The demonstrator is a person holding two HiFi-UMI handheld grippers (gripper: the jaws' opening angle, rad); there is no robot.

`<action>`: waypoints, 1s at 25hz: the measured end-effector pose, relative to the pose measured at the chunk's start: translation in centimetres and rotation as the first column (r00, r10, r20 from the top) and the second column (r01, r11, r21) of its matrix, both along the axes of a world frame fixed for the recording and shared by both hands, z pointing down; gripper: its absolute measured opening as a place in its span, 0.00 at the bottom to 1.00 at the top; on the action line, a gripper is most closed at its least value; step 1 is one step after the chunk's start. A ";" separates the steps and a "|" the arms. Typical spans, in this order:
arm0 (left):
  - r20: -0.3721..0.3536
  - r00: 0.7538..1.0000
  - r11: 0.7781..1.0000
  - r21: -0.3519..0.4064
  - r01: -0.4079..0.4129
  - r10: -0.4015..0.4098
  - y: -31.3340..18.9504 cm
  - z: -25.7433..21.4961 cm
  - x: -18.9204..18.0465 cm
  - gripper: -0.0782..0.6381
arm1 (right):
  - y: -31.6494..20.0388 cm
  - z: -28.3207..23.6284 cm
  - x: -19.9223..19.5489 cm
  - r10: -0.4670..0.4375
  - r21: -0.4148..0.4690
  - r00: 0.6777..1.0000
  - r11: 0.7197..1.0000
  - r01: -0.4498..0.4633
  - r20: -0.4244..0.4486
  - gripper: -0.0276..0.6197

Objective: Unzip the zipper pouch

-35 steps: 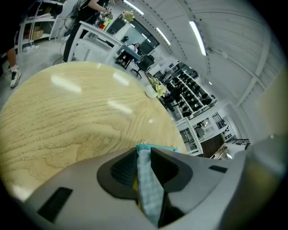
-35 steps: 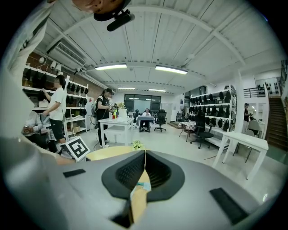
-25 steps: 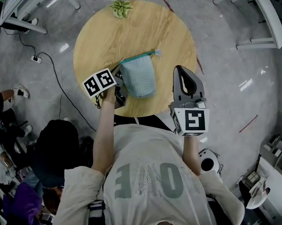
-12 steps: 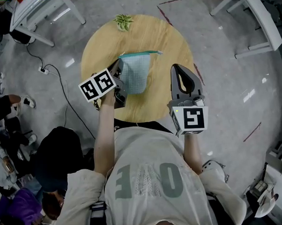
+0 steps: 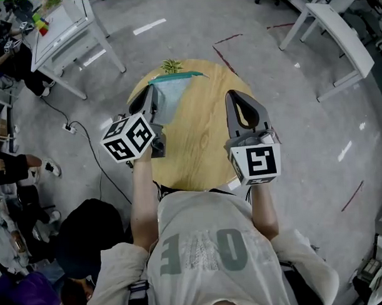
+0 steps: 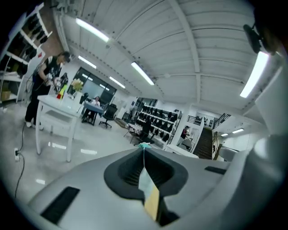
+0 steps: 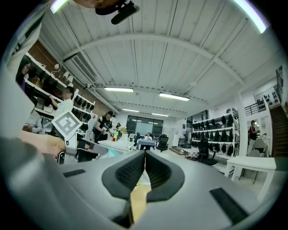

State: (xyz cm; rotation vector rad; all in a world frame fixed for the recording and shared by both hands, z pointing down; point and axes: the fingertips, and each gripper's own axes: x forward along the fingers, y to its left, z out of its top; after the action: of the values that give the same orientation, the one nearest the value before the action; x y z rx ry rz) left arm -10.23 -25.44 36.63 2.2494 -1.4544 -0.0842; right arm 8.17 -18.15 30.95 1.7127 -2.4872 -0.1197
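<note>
The zipper pouch [image 5: 171,96] is light blue with a teal zipper along its top edge. It hangs over the far part of the round wooden table [image 5: 203,148], with my left gripper [image 5: 152,94] shut on its left edge. In the left gripper view a thin strip of the pouch's fabric [image 6: 145,182] is pinched between the shut jaws, and a teal bit shows at their tip. My right gripper [image 5: 242,103] is held up to the right of the pouch, apart from it, shut and empty. Its jaws [image 7: 145,155] meet with nothing between them.
A small potted plant [image 5: 171,66] stands at the table's far edge, just behind the pouch. White tables [image 5: 68,31] [image 5: 337,31] stand on the grey floor at far left and far right. A cable [image 5: 97,164] runs on the floor at left, near a person in black [image 5: 87,227].
My left gripper has carried the pouch from the table's middle up towards its far edge. Both grippers have tilted upward. The right gripper stays shut and empty.
</note>
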 end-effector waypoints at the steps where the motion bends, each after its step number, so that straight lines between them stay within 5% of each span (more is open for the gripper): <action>1: 0.024 1.000 0.999 0.045 0.003 -0.005 0.1 -1.6 -0.2 0.15 | -0.1 -0.7 -0.2 -0.010 0.011 1.000 1.000 0.010 0.014 0.09; 7: 0.205 0.976 0.941 0.339 0.004 -0.078 2.9 -10.3 -0.5 0.15 | 0.0 -3.5 -2.2 -0.079 0.052 0.992 0.996 0.074 0.098 0.09; 11: 0.381 0.905 0.874 0.486 -0.023 -0.188 5.8 -13.1 -0.3 0.15 | 0.3 -3.7 -3.9 -0.114 0.034 0.984 0.993 0.110 0.139 0.09; 14: 0.433 0.862 0.818 0.573 -0.037 -0.264 7.8 -14.3 0.3 0.15 | 0.7 -3.3 -4.7 -0.129 0.013 0.977 0.992 0.129 0.167 0.09; 18: 0.477 0.827 0.809 0.586 -0.049 -0.296 10.0 -13.6 0.4 0.15 | 1.8 -3.0 -5.8 -0.161 0.003 0.967 0.986 0.164 0.198 0.09; 21: 0.575 0.766 0.812 0.570 -0.122 -0.289 11.0 -12.6 0.7 0.15 | 2.4 -3.1 -6.4 -0.191 0.008 0.954 0.981 0.194 0.231 0.09; 25: 0.600 0.748 0.813 0.564 -0.144 -0.284 11.5 -12.3 0.7 0.15 | 2.7 -3.4 -7.0 -0.218 0.019 0.944 0.975 0.220 0.248 0.09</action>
State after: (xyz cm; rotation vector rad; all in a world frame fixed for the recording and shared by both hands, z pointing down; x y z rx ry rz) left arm -9.53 -13.96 24.33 2.9046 -2.1203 0.3416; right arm 1.13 -15.43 27.56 1.5253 -2.8496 0.0933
